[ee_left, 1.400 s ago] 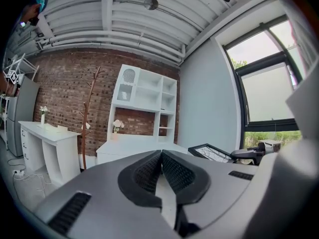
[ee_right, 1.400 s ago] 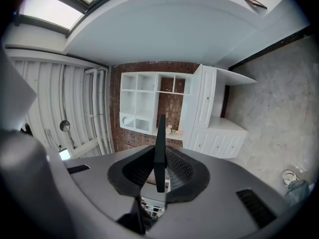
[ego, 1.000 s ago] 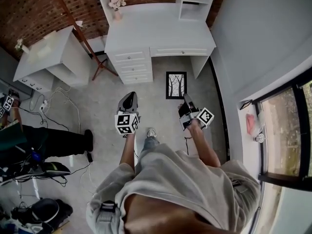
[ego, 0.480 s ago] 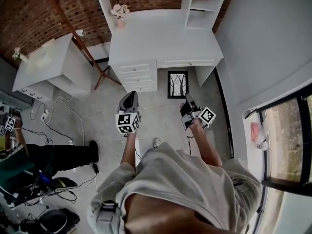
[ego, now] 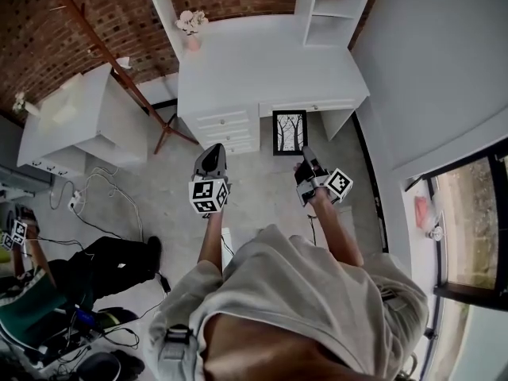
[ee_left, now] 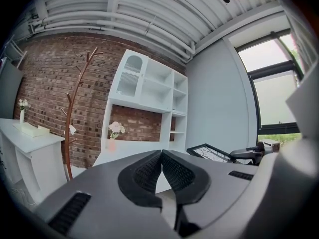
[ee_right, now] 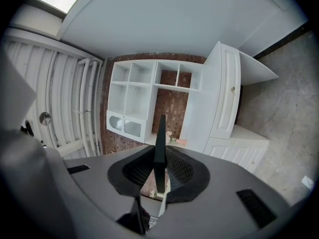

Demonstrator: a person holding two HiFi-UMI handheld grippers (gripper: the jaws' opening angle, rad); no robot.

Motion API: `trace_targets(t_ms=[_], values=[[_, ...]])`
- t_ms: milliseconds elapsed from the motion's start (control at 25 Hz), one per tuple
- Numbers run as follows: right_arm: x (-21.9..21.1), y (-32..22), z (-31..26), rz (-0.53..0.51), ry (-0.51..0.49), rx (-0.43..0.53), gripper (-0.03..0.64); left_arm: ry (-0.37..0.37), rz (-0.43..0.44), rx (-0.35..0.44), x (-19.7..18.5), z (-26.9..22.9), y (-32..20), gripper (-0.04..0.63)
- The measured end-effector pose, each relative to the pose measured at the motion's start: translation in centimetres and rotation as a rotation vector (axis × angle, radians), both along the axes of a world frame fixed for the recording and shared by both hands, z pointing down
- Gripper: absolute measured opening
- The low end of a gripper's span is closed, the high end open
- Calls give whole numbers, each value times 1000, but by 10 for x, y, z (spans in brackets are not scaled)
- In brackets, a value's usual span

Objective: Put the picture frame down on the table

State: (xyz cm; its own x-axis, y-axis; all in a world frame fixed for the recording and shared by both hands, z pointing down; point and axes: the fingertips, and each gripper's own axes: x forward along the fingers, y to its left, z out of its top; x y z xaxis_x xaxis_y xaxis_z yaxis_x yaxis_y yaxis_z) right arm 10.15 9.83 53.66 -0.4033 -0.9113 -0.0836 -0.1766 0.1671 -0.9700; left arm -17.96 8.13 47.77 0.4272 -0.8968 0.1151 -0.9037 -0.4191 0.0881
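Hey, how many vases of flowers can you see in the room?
2: a pink vase on the white desk, a white vase on the smaller white table left of it. More may be hidden.

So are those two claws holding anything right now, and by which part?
The right gripper holds the picture frame, its jaws pinching the black border on the side nearest the person. The left gripper is shut on nothing.

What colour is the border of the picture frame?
Black; the picture frame shows best in the head view.
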Motion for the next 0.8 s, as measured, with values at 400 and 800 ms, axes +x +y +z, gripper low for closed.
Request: trace_targets(t_ms=[400, 800], values=[[-2, -8, 8, 20, -3, -13, 86, 1, 23, -18, -1, 11, -17, 17], [1, -46, 17, 16, -19, -15, 87, -15, 35, -21, 9, 16, -54, 17]])
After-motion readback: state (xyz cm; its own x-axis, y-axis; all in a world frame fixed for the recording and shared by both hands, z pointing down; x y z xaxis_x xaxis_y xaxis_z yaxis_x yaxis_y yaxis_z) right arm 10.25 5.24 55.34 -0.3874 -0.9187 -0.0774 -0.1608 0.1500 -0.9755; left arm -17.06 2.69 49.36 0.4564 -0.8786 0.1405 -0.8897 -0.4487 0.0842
